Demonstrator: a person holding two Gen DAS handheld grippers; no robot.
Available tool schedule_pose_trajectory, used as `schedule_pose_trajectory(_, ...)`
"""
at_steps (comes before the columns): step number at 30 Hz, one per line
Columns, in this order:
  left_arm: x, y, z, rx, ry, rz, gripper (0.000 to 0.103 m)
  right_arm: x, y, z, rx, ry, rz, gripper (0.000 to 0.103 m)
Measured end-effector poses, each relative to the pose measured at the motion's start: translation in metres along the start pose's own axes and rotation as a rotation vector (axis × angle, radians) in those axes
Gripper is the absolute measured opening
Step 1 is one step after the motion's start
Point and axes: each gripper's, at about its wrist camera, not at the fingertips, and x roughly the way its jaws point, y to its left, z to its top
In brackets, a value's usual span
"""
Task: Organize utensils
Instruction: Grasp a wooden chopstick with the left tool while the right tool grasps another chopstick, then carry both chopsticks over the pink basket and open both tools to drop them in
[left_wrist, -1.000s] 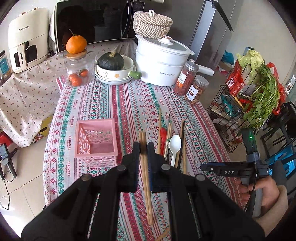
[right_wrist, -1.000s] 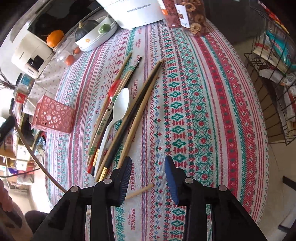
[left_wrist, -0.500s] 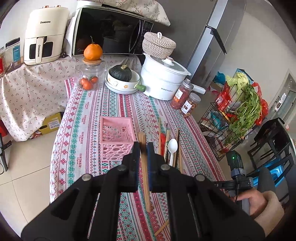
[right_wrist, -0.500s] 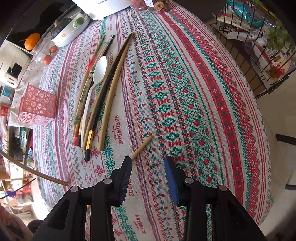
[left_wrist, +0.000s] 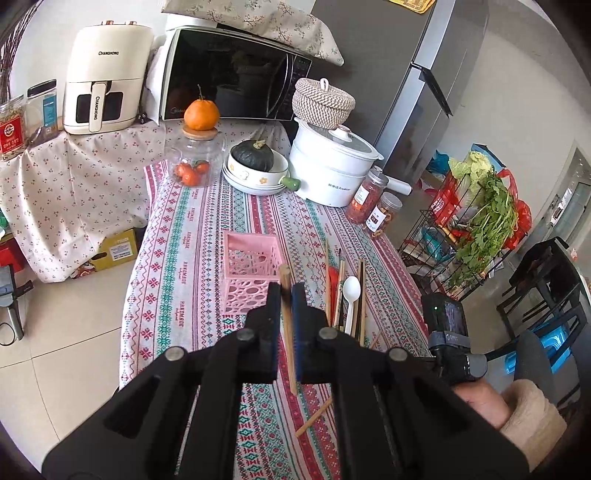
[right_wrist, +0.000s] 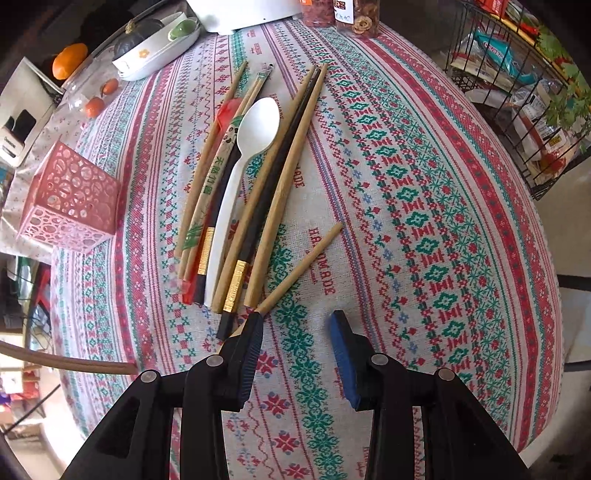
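Observation:
My left gripper (left_wrist: 286, 291) is shut on a wooden chopstick (left_wrist: 287, 332) and holds it high above the table, in front of the pink basket (left_wrist: 251, 273). A pile of chopsticks (right_wrist: 258, 192) with a white spoon (right_wrist: 243, 162) lies on the patterned cloth; it also shows in the left wrist view (left_wrist: 347, 299). One loose wooden chopstick (right_wrist: 303, 262) lies just ahead of my right gripper (right_wrist: 295, 321), which is open and empty low over the cloth, its left finger at the chopstick's near end. The pink basket (right_wrist: 70, 199) stands at the left there.
At the table's far end stand a glass jar (left_wrist: 194, 162) with an orange on top, a bowl with a squash (left_wrist: 255, 166), a white pot (left_wrist: 332, 170) and two spice jars (left_wrist: 373, 199). A wire rack (left_wrist: 465, 229) with greens stands right of the table.
My left gripper has risen and pulled back with the chopstick. My right gripper has moved closer to the loose chopstick and the pile.

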Motion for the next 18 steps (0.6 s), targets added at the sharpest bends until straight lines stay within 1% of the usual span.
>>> schedule_pose_trajectory(2,-0.001,0.004,0.000,-0.008,0.002,0.002,0.006,0.002,0.008,0.001,0.003,-0.006,0.025,0.039)
schedule_pose_trajectory(3,-0.001,0.006,0.000,-0.013,0.003,0.001,0.006,0.003,0.015,0.003,-0.007,-0.010,0.021,0.039)
schedule_pose_trajectory(4,0.000,0.006,0.000,-0.017,0.004,0.001,0.006,0.008,0.022,0.003,-0.029,-0.012,0.001,0.039)
schedule_pose_trajectory(7,0.000,0.008,0.000,-0.024,0.005,0.001,0.006,0.008,0.045,-0.001,-0.134,-0.066,-0.104,0.037)
schedule_pose_trajectory(8,0.000,0.008,0.000,-0.024,0.005,0.000,0.006,0.009,0.051,-0.003,-0.155,-0.073,-0.118,0.035)
schedule_pose_trajectory(9,0.000,0.008,0.000,-0.023,0.006,0.000,0.006,0.009,0.052,-0.003,-0.161,-0.071,-0.114,0.032)
schedule_pose_trajectory(11,0.000,0.008,0.000,-0.022,0.006,0.000,0.006,0.011,0.048,-0.003,-0.136,-0.058,-0.116,0.022)
schedule_pose_trajectory(12,-0.001,0.008,-0.001,-0.022,0.006,-0.001,0.006,0.013,0.042,-0.001,-0.117,-0.047,-0.121,0.021)
schedule_pose_trajectory(13,-0.001,0.008,-0.001,-0.022,0.006,-0.001,0.006,0.006,0.027,-0.003,-0.108,-0.057,-0.114,0.017)
schedule_pose_trajectory(16,-0.001,0.007,-0.001,-0.015,0.005,0.000,0.006,0.004,0.009,0.004,-0.103,-0.066,-0.116,0.016)
schedule_pose_trajectory(18,-0.001,0.006,-0.002,-0.010,0.003,0.001,0.006,0.004,0.010,0.004,-0.127,-0.071,-0.119,0.016)
